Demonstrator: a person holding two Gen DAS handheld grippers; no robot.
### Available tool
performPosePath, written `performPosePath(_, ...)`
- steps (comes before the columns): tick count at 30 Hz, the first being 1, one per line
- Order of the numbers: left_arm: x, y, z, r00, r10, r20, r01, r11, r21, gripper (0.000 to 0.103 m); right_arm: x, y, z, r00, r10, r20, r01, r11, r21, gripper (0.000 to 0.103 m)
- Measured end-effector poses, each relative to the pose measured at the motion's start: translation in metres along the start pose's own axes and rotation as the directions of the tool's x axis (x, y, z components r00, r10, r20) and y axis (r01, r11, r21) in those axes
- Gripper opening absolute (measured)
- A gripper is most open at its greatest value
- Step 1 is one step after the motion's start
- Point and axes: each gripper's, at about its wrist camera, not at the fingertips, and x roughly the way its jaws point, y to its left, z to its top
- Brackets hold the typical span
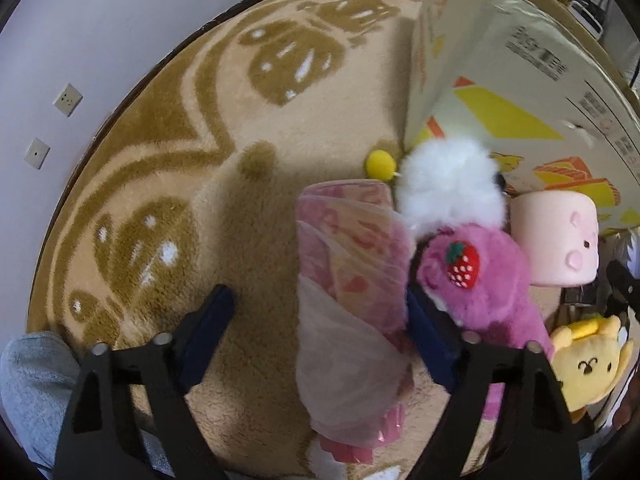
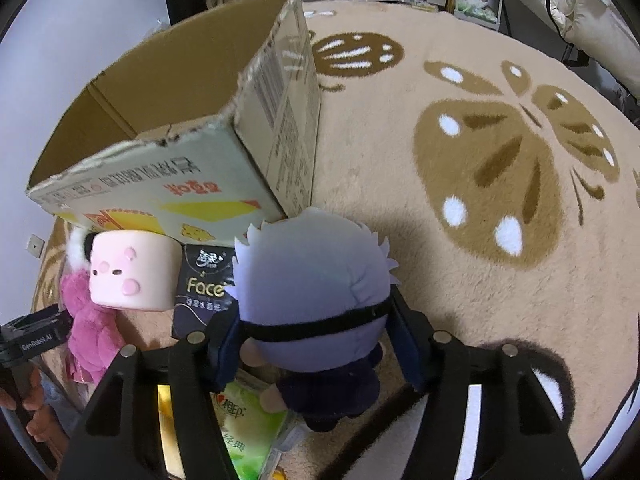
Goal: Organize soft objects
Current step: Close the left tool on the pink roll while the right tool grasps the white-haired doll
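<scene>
Soft objects gathered on the carpet at the foot of the open cardboard box.

Pink rolled blanket in clear wrap (image 1: 352, 292) lies lengthwise, one end toward the box (image 1: 492, 92). White fluffy plush (image 1: 448, 184) sits against the box corner, a yellow pompom (image 1: 381, 164) touching its side. Magenta plush with a strawberry patch (image 1: 480, 288) lies just beside the blanket, under the white one. Pale pink cylinder plush with a face (image 2: 130, 272) lies on its side at the box wall. Yellow plush (image 1: 588, 364) lies near the magenta one. Lavender-haired doll with a black blindfold and dark clothes (image 2: 316, 304) is upright beside a dark tissue pack (image 2: 204, 292), above a green pack (image 2: 248, 428).
</scene>
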Motion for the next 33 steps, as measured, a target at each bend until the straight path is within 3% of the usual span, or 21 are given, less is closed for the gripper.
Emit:
performPosePath(2,-0.001,-0.003,-0.002,1.000,0.019,0.001,-0.020,1.000,0.019,0.078,-0.004,0.002,-0.001,1.000,0.004,0.011,-0.004,1.000,-0.007,0.067)
performPosePath(5,-0.004,-0.006,-0.004,1.000,0.005,0.008,-0.006,0.999,0.035,0.066,-0.008,0.004,-0.003,1.000,0.017,0.022,-0.017,1.000,-0.013,0.067)
performPosePath(7,-0.007,-0.010,-0.007,1.000,0.004,0.014,-0.005,0.998,0.058,0.050,-0.015,0.005,-0.004,0.999,0.027,0.033,-0.026,1.000,-0.011,0.067)
performPosePath(8,-0.008,-0.011,-0.008,1.000,0.015,0.022,-0.017,0.998,0.068,0.047,-0.018,0.005,-0.005,0.999,0.027,0.042,-0.026,1.000,-0.012,0.067)
performPosePath(12,-0.017,-0.011,-0.013,0.993,0.096,0.069,-0.100,0.993,0.066,0.046,-0.036,0.010,-0.008,0.994,0.028,0.103,-0.025,0.999,-0.027,0.067)
performPosePath(17,-0.031,0.008,-0.018,0.988,0.098,0.122,-0.101,0.995,0.016,0.045,-0.062,0.012,-0.013,0.980,0.051,0.191,-0.047,0.999,-0.026,0.067)
performPosePath(21,-0.057,0.019,-0.021,0.973,0.065,0.223,-0.059,0.998,-0.033,0.044,-0.079,0.015,-0.015,0.967,0.061,0.246,-0.055,0.998,-0.029,0.067)
performPosePath(26,-0.110,0.010,-0.028,0.913,0.060,0.404,-0.072,0.997,0.014,0.044,-0.104,0.022,-0.015,0.949,0.081,0.303,-0.069,0.996,-0.050,0.067)
performPosePath(33,-0.161,0.000,-0.040,0.825,0.015,0.564,-0.060,0.996,0.061,0.044,-0.141,0.044,-0.011,0.913,0.128,0.388,-0.088,0.989,-0.118,0.067)
